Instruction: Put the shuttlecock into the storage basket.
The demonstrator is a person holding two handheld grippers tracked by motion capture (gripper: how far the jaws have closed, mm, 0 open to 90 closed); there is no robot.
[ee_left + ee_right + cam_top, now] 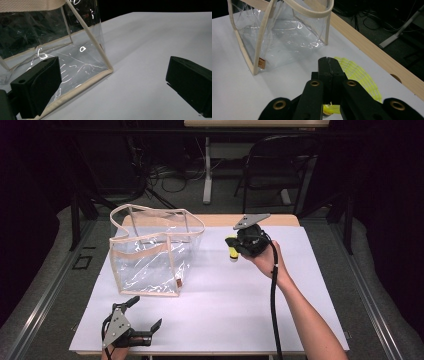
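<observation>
White table [240, 300], clear bag [150, 252] left, yellow net [359, 75] near back edge

Dim room, dark at the edges. White tabletop [215, 305] with a pale wooden edge [280, 220] along the far side. Grey carpeted floor [190, 195] beyond, strewn with black cables [170, 177]. Black folding chair [280, 165] behind the tabletop, beside the white leg of another desk [207, 167]. Metal rails [45, 290] along both sides.
</observation>
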